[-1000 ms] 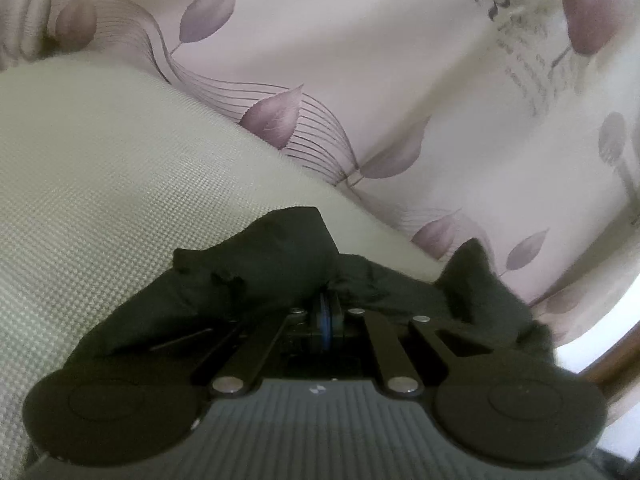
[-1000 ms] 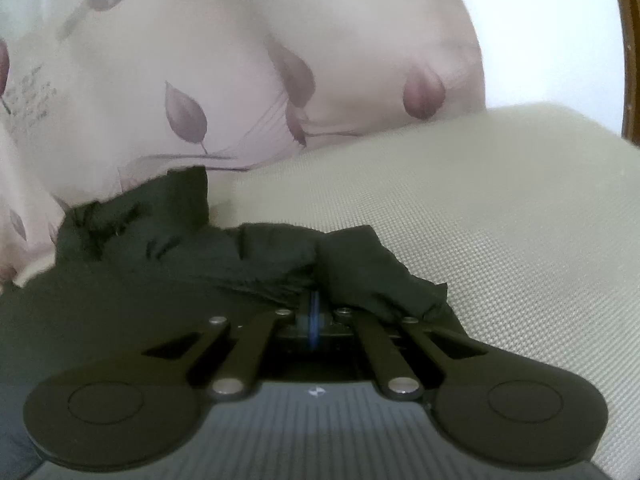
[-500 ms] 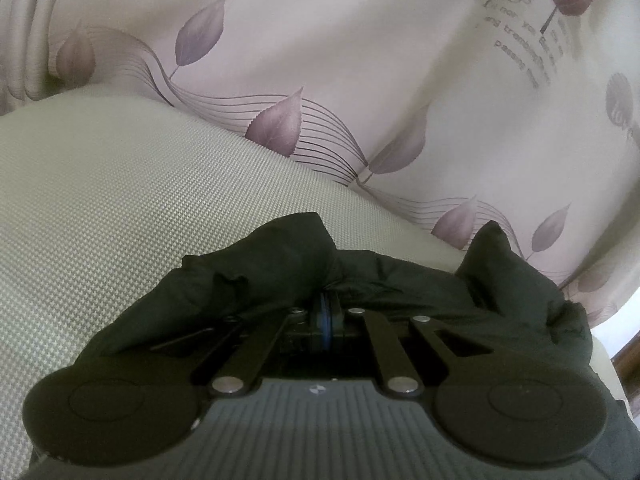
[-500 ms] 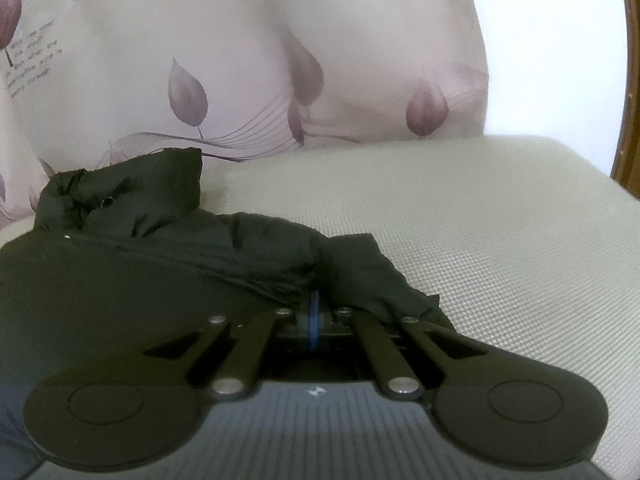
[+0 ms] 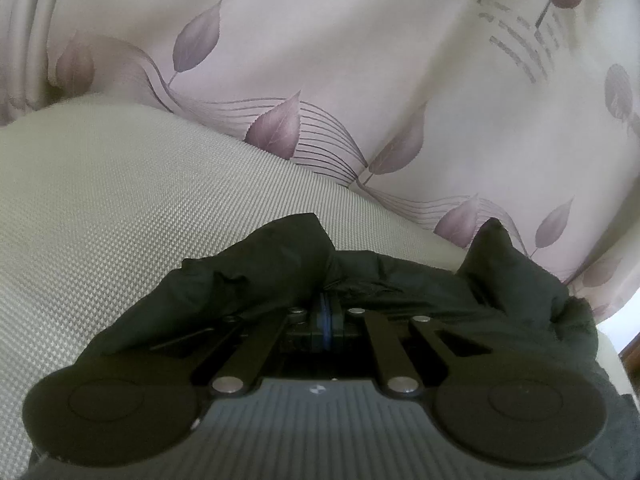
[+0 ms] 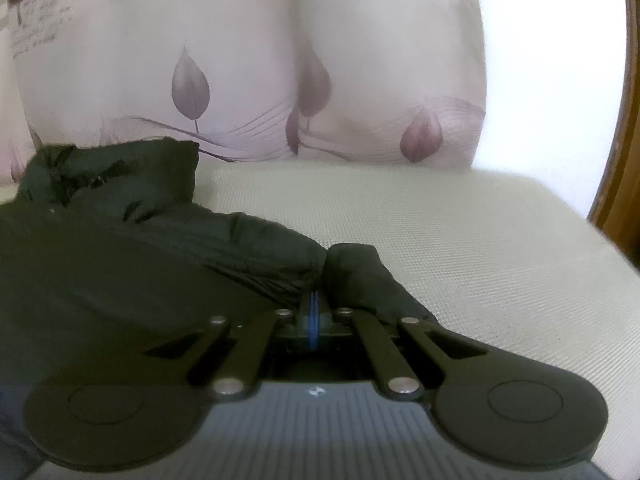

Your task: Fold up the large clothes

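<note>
A large black garment [image 5: 256, 276] lies bunched on a pale green woven cushion [image 5: 120, 208]. My left gripper [image 5: 326, 304] is shut on a fold of the garment, whose cloth humps up on both sides of the closed jaws. In the right wrist view the same black garment [image 6: 120, 248] spreads to the left, and my right gripper [image 6: 314, 300] is shut on another fold of it. Both sets of fingertips are buried in the cloth. A raised peak of the garment [image 5: 504, 264] stands at the right in the left wrist view.
A cream curtain with purple leaf prints [image 5: 360, 80] hangs right behind the cushion [image 6: 460, 240]. A brown wooden edge [image 6: 624, 140] and a bright white area [image 6: 552, 60] show at the far right. Bare cushion lies left of the left gripper and right of the right gripper.
Both views have rolled and shifted slightly against the curtain. The garment stays pinched in both grippers, with its folds a little more spread over the cushion.
</note>
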A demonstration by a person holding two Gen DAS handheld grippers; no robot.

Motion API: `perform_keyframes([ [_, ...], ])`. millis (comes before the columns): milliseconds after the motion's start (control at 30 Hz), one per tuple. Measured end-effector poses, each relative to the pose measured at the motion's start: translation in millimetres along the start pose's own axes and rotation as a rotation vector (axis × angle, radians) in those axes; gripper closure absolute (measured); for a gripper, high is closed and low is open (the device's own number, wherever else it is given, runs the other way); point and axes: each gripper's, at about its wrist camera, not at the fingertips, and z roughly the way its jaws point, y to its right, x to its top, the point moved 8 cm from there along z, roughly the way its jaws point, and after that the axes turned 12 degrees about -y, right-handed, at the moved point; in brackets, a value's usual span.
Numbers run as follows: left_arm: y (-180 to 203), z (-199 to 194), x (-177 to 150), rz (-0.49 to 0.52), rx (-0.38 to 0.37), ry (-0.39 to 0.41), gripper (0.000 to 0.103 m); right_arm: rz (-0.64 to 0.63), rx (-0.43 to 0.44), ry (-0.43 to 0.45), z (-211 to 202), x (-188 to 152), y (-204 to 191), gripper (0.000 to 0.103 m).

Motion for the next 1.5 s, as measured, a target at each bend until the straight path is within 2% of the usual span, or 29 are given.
perform_keyframes([
  [100,2,0,0,0.016,0.022,-0.001,0.092,0.083,0.056,-0.031,-10,5,8,0.1],
  [200,5,0,0,0.032,0.042,0.0,0.092,0.157,0.087,0.101,-54,10,9,0.099],
  [300,5,-1,0,0.038,0.051,-0.001,0.092,0.135,0.123,0.166,-89,3,0,0.098],
  [367,6,0,0,0.041,0.054,0.0,0.092,0.121,0.148,0.173,-103,-11,-6,0.098],
  [433,6,0,0,0.04,0.055,-0.002,0.092,0.108,0.134,0.167,-111,-28,-7,0.098],
  [600,6,0,0,0.037,0.052,-0.002,0.092,0.085,0.069,0.108,-103,-66,2,0.098],
  [800,5,-1,0,0.038,0.053,-0.002,0.092,0.054,0.003,0.079,-91,-83,3,0.099],
  [900,5,-1,1,0.037,0.053,-0.003,0.092,0.035,-0.02,0.066,-87,-82,-1,0.099],
  [1100,3,-1,1,0.032,0.05,-0.002,0.092,0.07,0.02,0.063,-88,-82,5,0.098],
  [1333,4,-2,1,0.031,0.05,-0.003,0.092,0.062,0.009,0.067,-88,-78,5,0.098],
  [1500,4,-2,1,0.03,0.05,-0.004,0.092,0.011,-0.06,0.072,-89,-78,-3,0.097],
])
